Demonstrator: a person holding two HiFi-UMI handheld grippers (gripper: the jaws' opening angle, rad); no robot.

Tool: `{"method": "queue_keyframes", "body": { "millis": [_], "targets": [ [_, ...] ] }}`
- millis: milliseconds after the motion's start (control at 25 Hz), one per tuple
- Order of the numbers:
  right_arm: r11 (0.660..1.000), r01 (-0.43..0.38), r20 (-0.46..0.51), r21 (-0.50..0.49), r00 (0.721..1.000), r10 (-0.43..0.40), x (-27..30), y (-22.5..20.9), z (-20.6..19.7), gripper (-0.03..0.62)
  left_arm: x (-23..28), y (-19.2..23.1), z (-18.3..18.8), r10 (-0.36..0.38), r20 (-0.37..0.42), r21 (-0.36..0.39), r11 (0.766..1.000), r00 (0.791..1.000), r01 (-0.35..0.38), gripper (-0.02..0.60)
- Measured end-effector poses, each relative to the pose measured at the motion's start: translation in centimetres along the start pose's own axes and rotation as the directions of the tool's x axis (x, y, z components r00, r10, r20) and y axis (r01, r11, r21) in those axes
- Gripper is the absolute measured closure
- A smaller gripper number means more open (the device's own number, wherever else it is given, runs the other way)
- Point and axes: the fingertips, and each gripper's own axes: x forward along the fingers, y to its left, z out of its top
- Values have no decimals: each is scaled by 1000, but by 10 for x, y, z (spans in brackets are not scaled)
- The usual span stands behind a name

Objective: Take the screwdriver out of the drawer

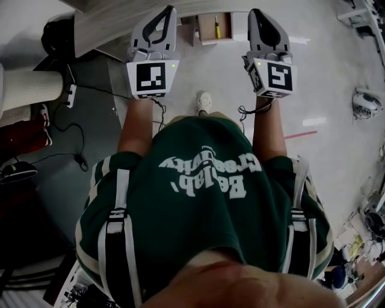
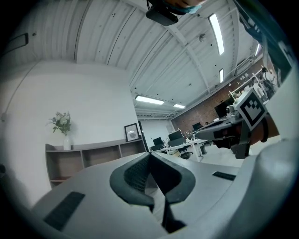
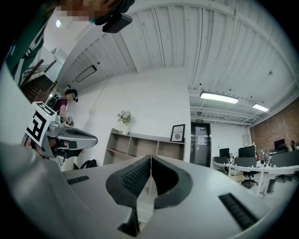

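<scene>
The person is stretching both forearms straight ahead, holding the left claw (image 1: 169,11) and the right claw (image 1: 256,13) level and side by side. Each claw's jaws are pressing together on nothing. The yellow-handled screwdriver (image 1: 216,26) is lying in the open drawer (image 1: 208,38), between the two claw tips.

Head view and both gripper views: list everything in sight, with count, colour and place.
screwdriver: one, yellow handle, lying in the open drawer
drawer: one, light brown, open ahead, between the grippers
power strip: one, white, floor at left, with black cables
tape strip: one, red, floor at right
shelf unit: one, brownish, against the white wall
vase of flowers: one, white, on the shelf unit's left end
framed picture: one, black frame, on the shelf unit
shoe: one, white, below the drawer
left gripper: one, grey, shut, empty
right gripper: one, grey, shut, empty
</scene>
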Motion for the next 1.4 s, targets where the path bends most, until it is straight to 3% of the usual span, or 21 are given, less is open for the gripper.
{"method": "queue_keyframes", "body": {
  "millis": [320,600,760,960,1400],
  "targets": [
    [1000,-27,9,-3,1000,27,61,-49,-31,560,83,-7,-29,-33,-17,-25,999,999,33,565],
    [999,-40,-44,11,998,40,77,-76,-57,560,121,-20,-43,-40,-35,-22,999,999,39,565],
    [999,-44,-3,20,999,44,80,-93,-59,560,133,-34,-42,-42,-38,-15,999,998,42,565],
    [996,2,-49,86,999,3,83,-94,-67,560,136,-36,-38,-64,-20,-1,998,998,64,565],
    [999,-22,-14,32,1000,22,91,-82,-64,560,133,-28,-45,-90,-26,-30,996,996,90,565]
  ]
}}
